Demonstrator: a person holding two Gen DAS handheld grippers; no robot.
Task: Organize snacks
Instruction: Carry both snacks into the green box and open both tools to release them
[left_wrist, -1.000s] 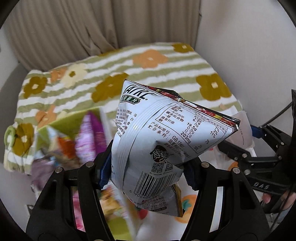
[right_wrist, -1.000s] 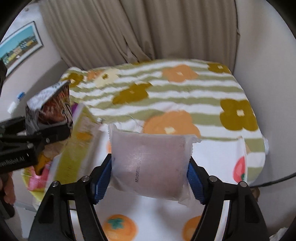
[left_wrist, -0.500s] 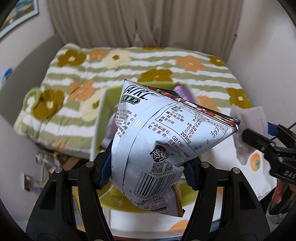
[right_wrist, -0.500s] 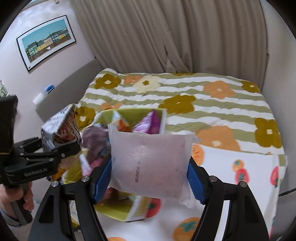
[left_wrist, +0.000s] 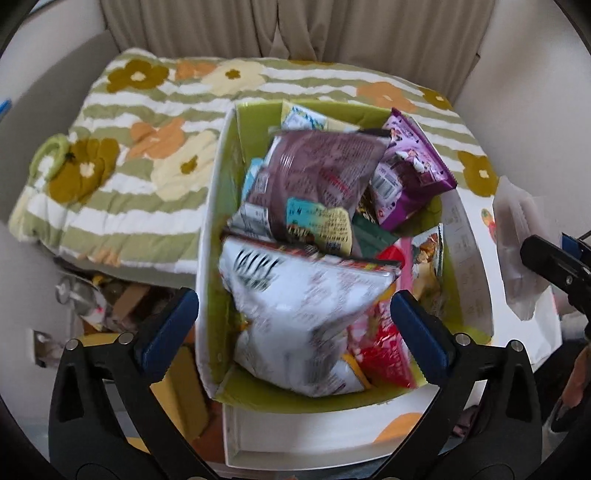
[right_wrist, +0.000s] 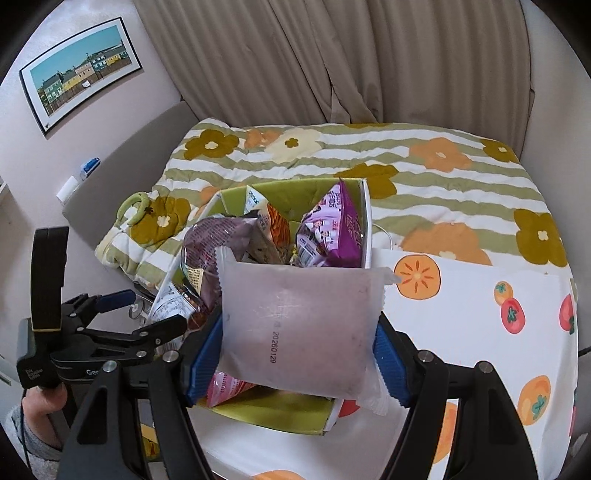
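Note:
A green-lined white box holds several snack bags, and it also shows in the right wrist view. My left gripper is open above the box; the white chip bag lies blurred in the box between its fingers. My right gripper is shut on a frosted white packet, held just above the box's near side. That packet also shows at the right of the left wrist view. A purple bag and a maroon bag lie on top.
The box stands on a white cloth with orange fruit prints at the edge of a bed with a green-striped flowered quilt. Clutter lies on the floor left of the box. Curtains hang behind the bed.
My left gripper opened and let the white chip bag go into the box. Both grippers moved over the box; the right one still holds the frosted packet.

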